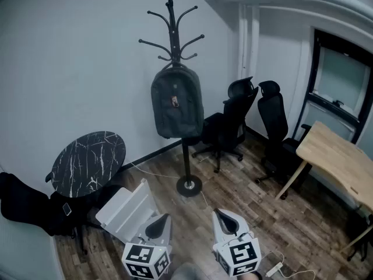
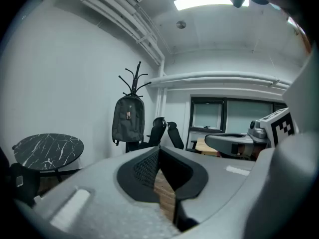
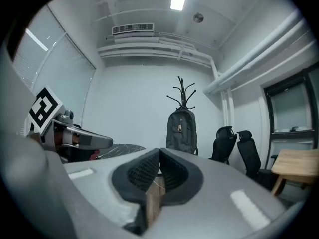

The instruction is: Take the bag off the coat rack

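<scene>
the two hand-held grippers sit nearest, low in the head view, side by side and pointing roughly level into the room: the left gripper (image 2: 158, 150) has its jaws pressed together with nothing between them, and the right gripper (image 3: 159, 152) is the same, jaws closed and empty (each gripper view shows only a sliver of floor behind the meeting pads). beneath and beyond them runs the wood plank floor (image 1: 245, 185). the coat rack (image 1: 172, 31) stands upright against the pale wall on a round base, its curved black hooks spread at the top. to the right is a light wooden desk (image 1: 335, 156), and to the left a round black table (image 1: 87, 155) with white marble veining. two black office chairs (image 1: 236, 118) stand between the rack and the desk, close to one another. the bag (image 1: 176, 104), a dark grey backpack, hangs from the rack's upper hooks, flat against the pole and clear of the floor; it is well apart from both grippers, straight ahead of them and higher up, slightly left of centre in the left gripper view and slightly right of centre in the right gripper view. a white box-like thing (image 1: 125, 209) lies on the floor just beside the left gripper, and a small white power strip (image 1: 274, 269) lies near the right one.
</scene>
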{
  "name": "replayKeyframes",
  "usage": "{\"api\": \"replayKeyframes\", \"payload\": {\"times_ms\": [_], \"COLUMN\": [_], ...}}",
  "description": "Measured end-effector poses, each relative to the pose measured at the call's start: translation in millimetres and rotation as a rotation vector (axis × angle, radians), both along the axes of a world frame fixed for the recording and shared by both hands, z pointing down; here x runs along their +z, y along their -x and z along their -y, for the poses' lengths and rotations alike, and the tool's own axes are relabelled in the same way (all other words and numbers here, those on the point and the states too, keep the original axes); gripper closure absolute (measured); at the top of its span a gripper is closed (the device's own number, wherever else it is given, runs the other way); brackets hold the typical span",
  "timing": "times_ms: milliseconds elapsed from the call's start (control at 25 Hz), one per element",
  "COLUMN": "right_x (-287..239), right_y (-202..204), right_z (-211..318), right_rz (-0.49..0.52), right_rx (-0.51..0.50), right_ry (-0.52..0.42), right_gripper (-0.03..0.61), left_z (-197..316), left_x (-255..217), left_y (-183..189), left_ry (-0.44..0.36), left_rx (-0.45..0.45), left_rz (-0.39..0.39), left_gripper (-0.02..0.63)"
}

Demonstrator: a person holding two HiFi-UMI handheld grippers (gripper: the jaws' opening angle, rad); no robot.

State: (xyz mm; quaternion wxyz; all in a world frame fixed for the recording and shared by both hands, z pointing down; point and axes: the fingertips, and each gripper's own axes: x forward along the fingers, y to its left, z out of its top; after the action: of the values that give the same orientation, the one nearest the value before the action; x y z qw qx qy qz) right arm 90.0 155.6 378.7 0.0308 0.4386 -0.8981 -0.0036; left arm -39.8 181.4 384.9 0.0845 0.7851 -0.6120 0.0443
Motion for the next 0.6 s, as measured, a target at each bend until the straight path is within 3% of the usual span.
{"api": "replayKeyframes", "payload": {"times_ms": [280,600], "right_x": [-8.5,-11.6], "right_y": [-13.1,1.7], "right_z": [1.6,39.0], "right_rz": [0.01,-0.025], "right_rx": [0.009,0.023], "right_ry": [-0.017,-0.063], "right_gripper": [0.578,0.578], "left_z": [0.5,44.7], "left_x": [-2.6,-8.1], "left_y": [-15.4,-10.4], "left_ry": [0.009,-0.003], "left_rx": [0.012,0.043], "left_rz": [0.014,0.022], "left_gripper": [0.604,0.604]}}
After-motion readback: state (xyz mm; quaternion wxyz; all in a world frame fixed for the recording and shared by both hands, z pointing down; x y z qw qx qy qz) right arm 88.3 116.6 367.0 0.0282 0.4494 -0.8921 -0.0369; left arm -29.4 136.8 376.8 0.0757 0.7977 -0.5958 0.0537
